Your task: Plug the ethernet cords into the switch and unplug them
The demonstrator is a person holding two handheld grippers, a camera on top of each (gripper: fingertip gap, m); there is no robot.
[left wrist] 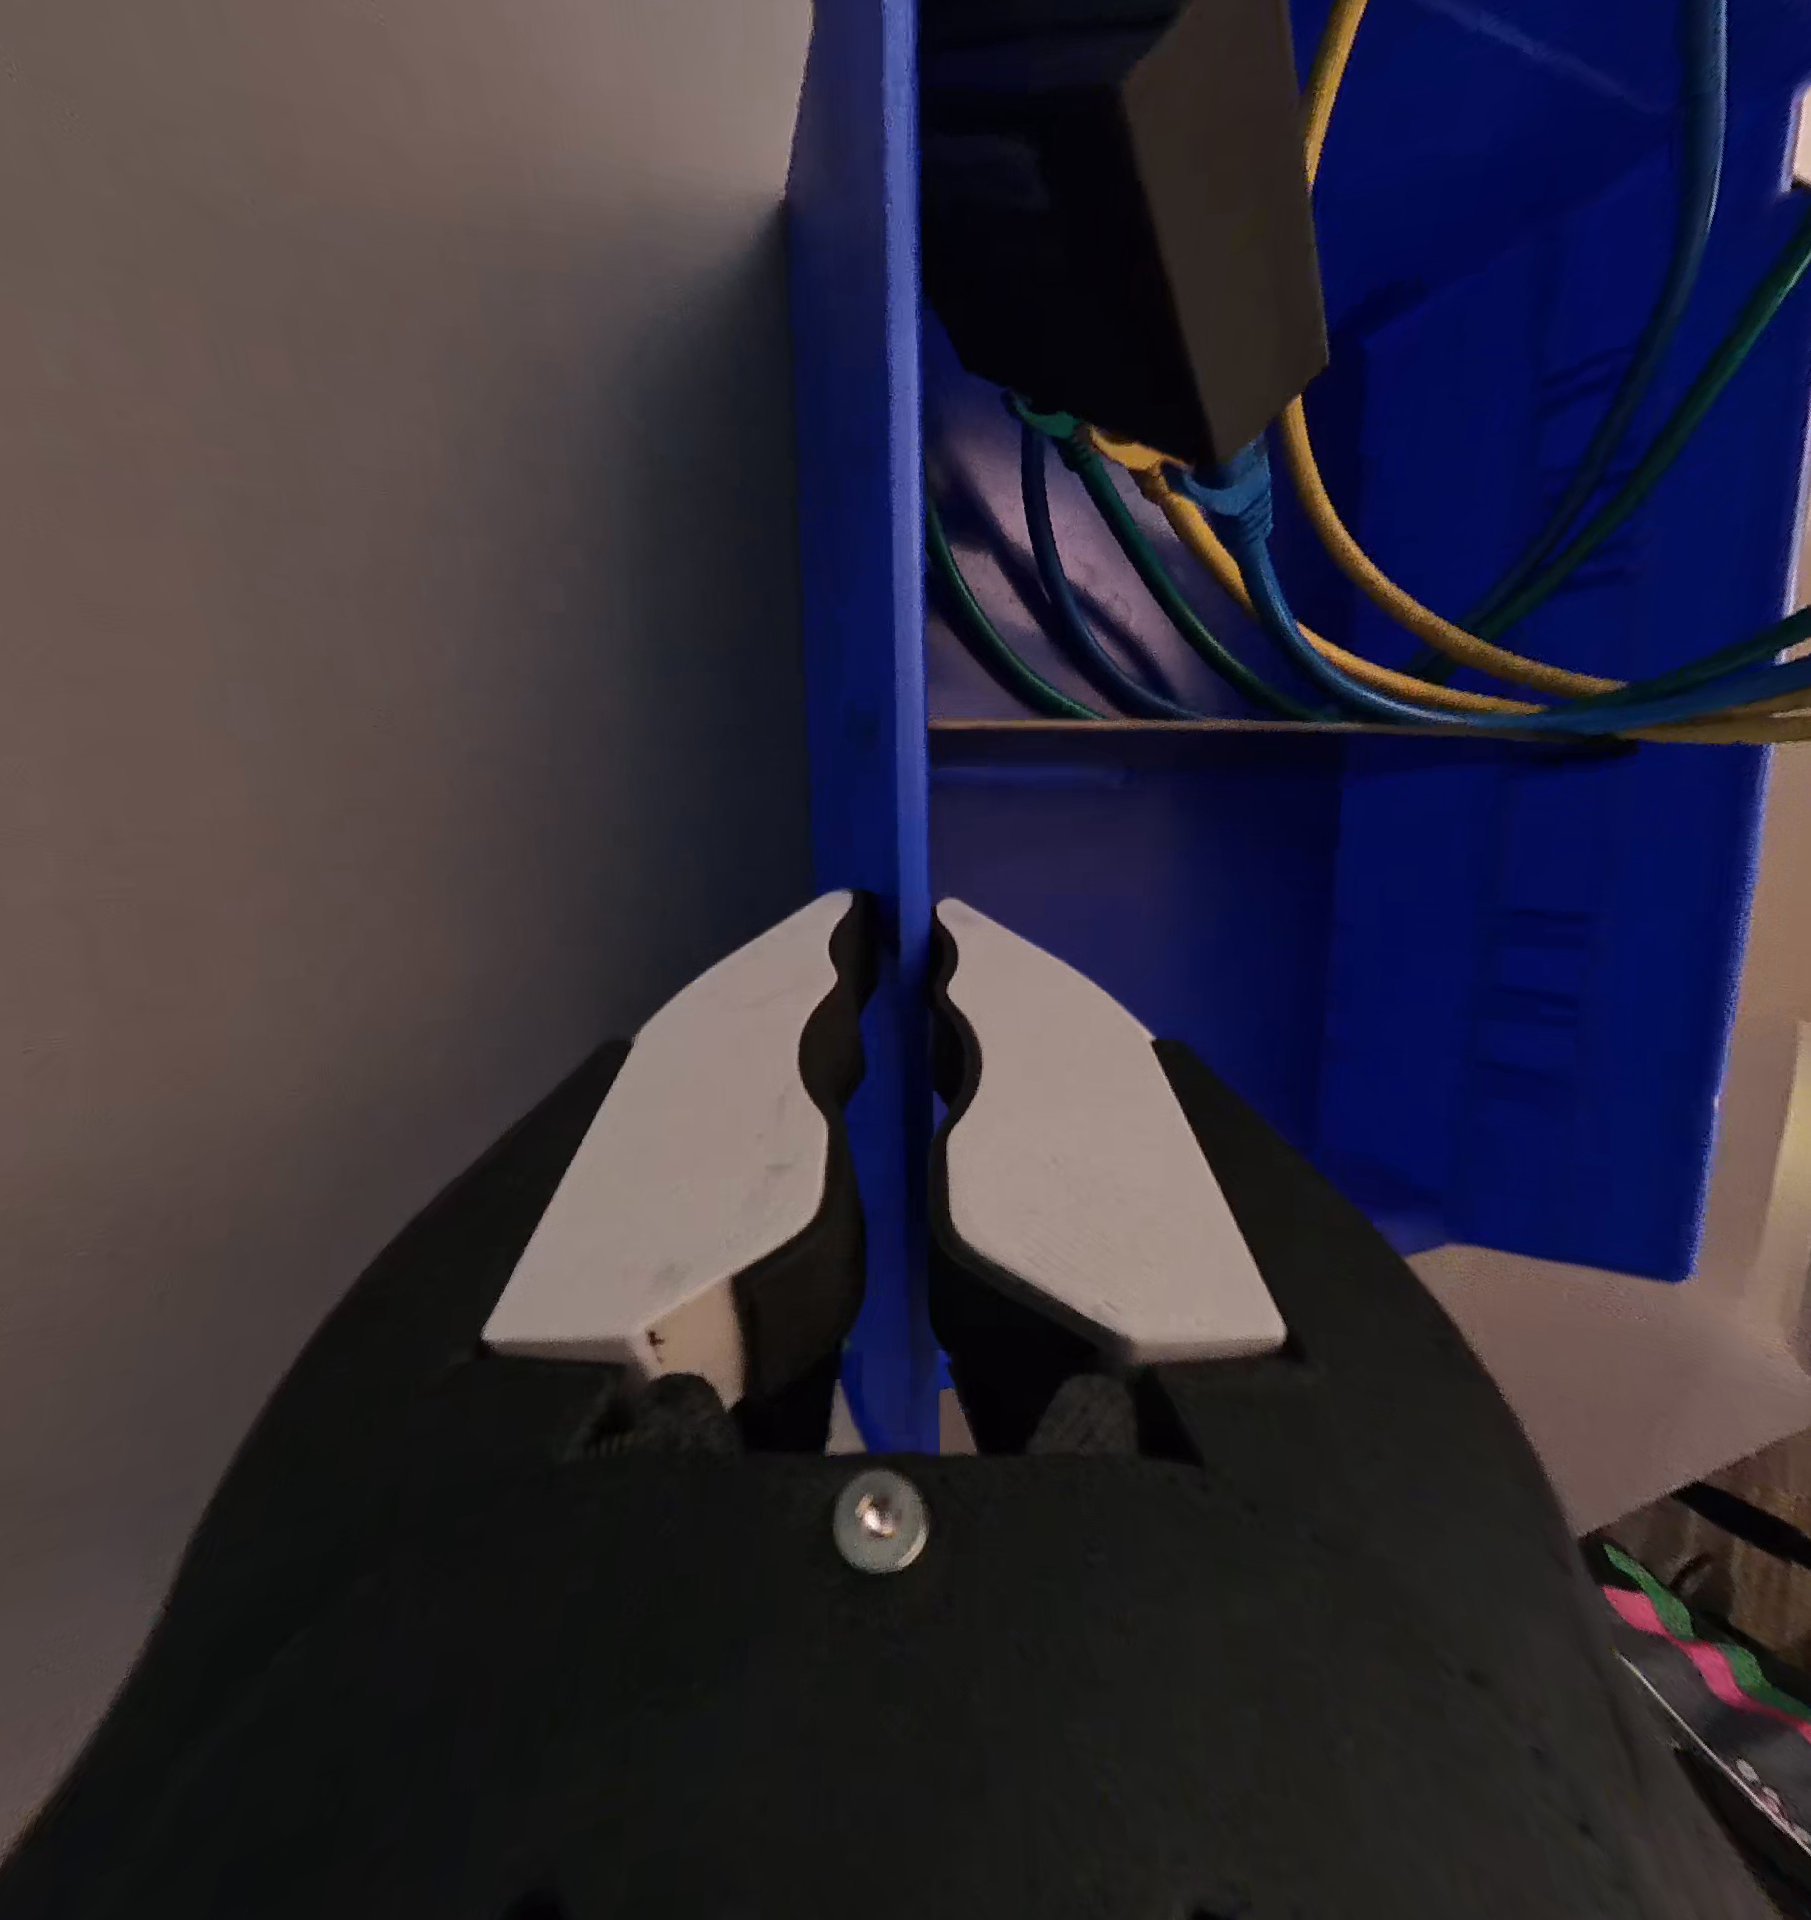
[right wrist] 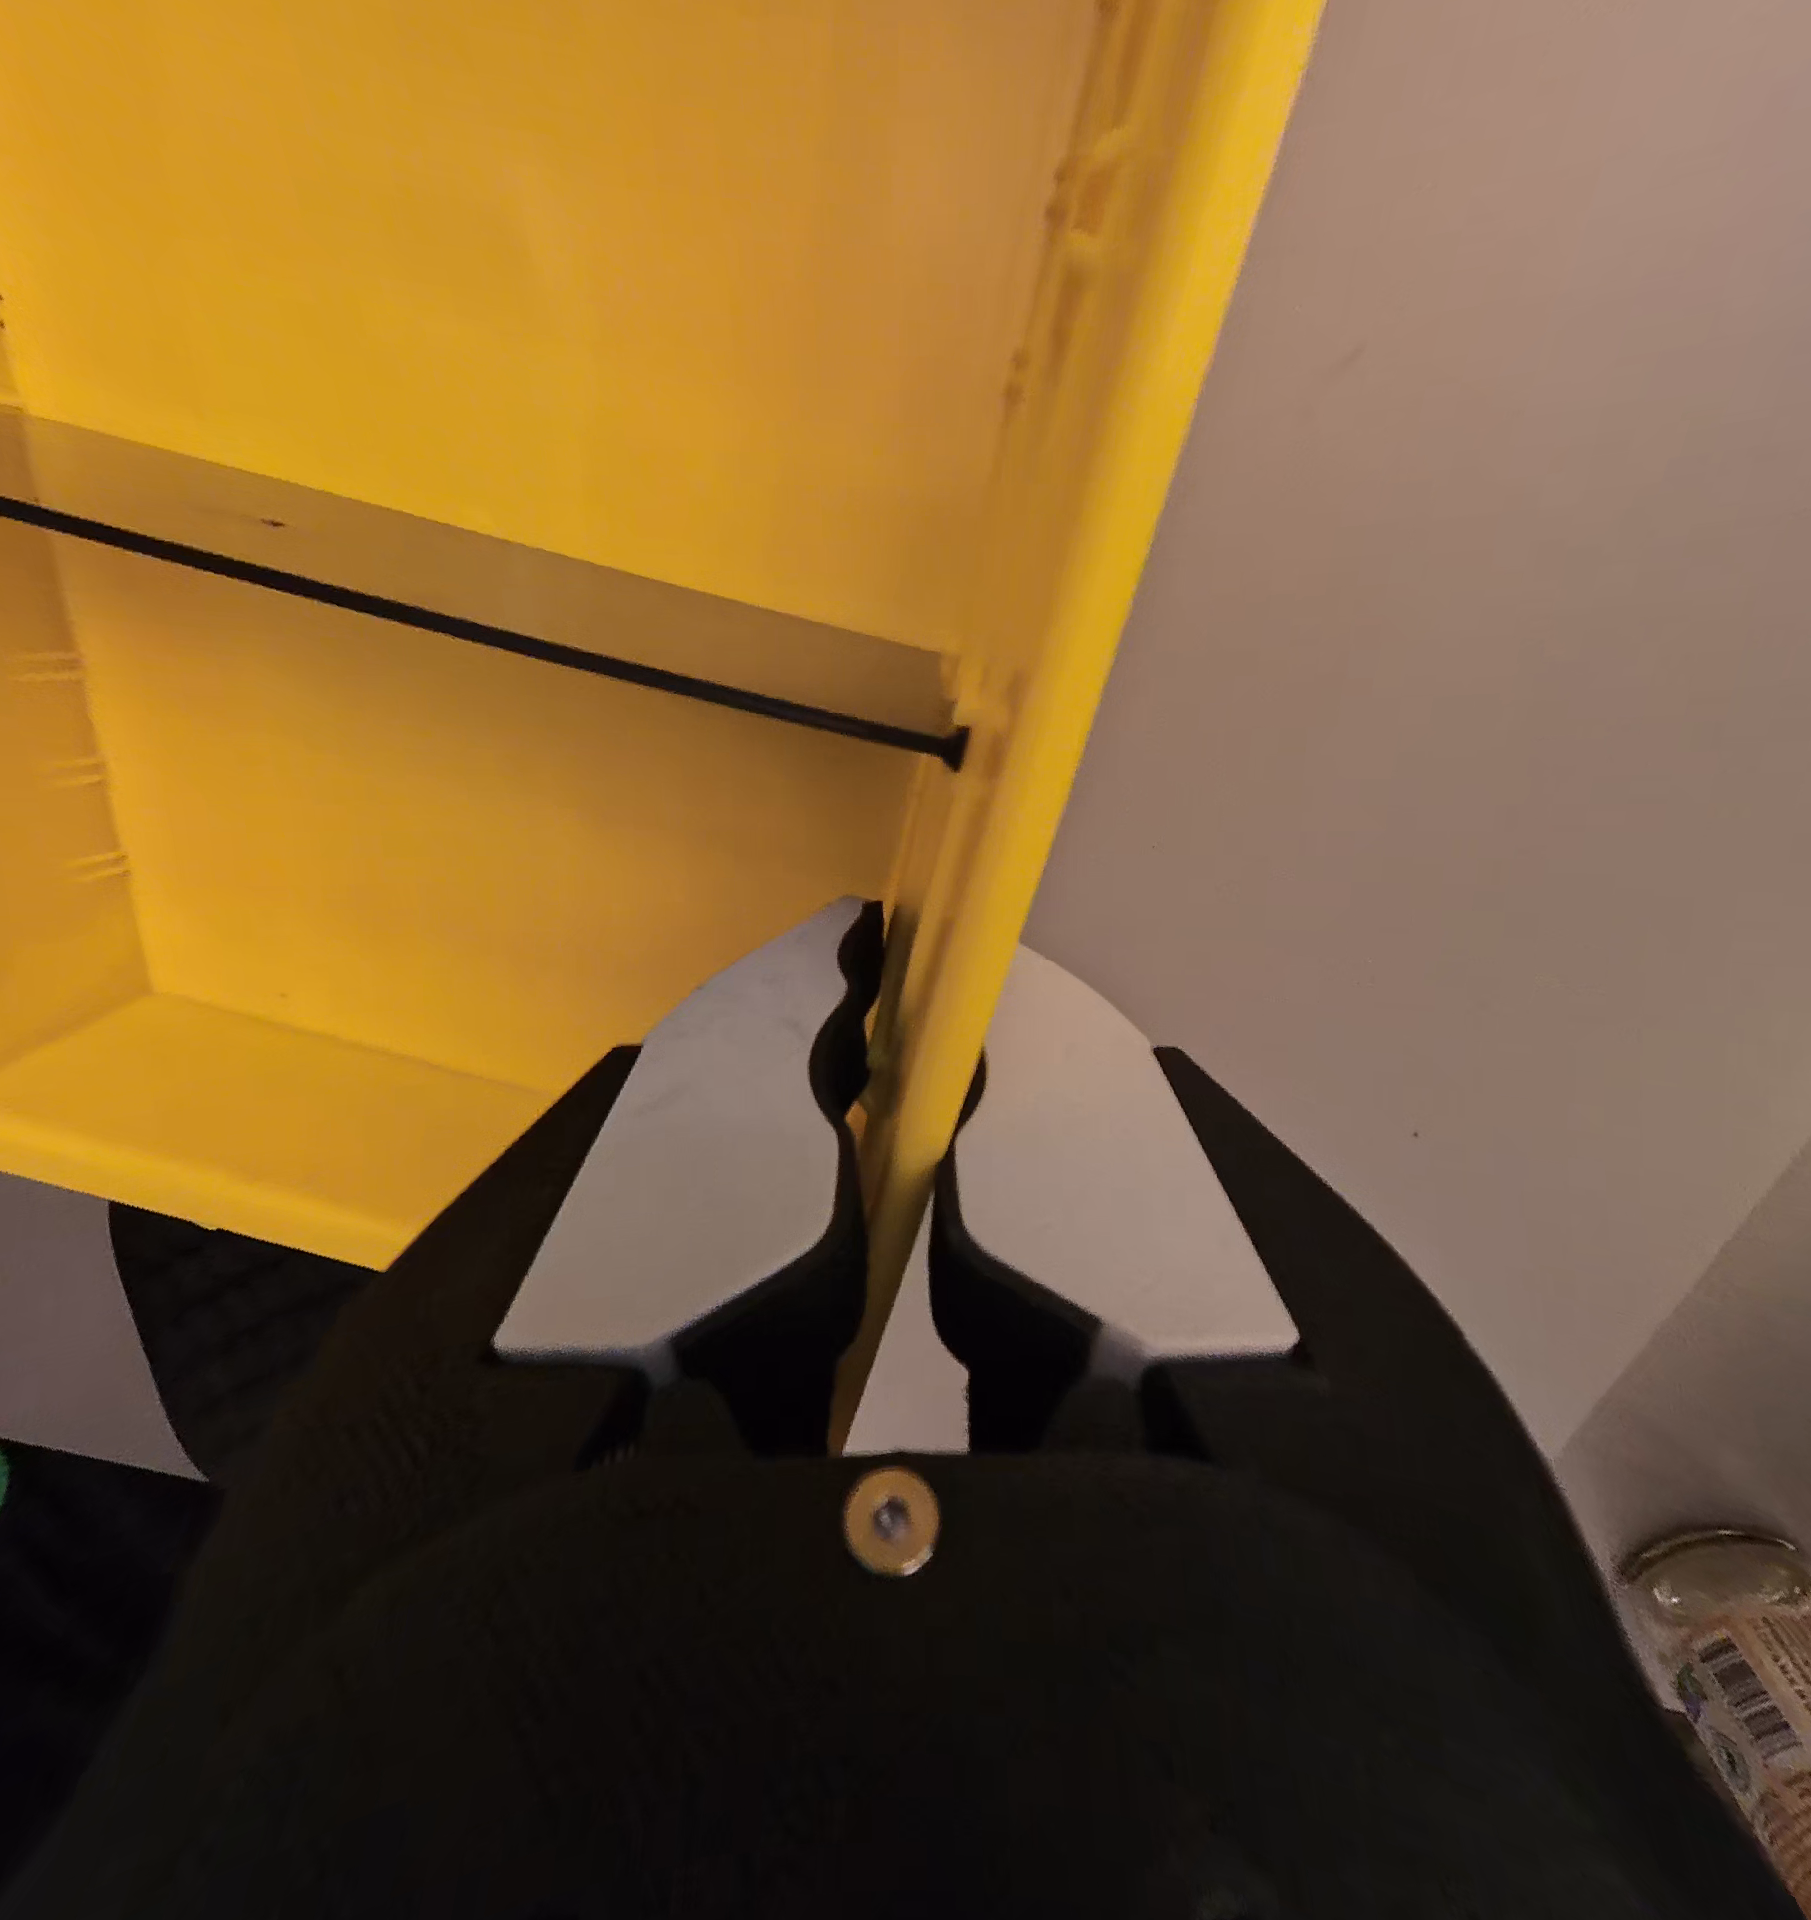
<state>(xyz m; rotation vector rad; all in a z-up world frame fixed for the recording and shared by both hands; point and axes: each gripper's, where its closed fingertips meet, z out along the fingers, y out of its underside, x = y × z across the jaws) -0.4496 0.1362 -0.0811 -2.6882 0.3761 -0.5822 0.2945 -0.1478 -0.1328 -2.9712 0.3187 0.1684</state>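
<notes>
In the left wrist view my left gripper (left wrist: 899,920) is shut on the left wall of a blue bin (left wrist: 865,520). Inside the bin's far part lies a dark switch (left wrist: 1171,229), tilted. Blue, green and yellow ethernet cords (left wrist: 1233,499) are plugged into its near end and loop out to the right over a divider (left wrist: 1244,725). In the right wrist view my right gripper (right wrist: 932,925) is shut on the right wall of a yellow bin (right wrist: 1067,675). That bin holds nothing that shows, with a black rod (right wrist: 465,623) crossing it along a divider.
A pale wall lies left of the blue bin and right of the yellow bin. A pink and green striped packet (left wrist: 1732,1694) lies at the lower right of the left view. A jar with a barcode label (right wrist: 1753,1683) lies at the lower right of the right view. Left tips to right tips: about 80 cm.
</notes>
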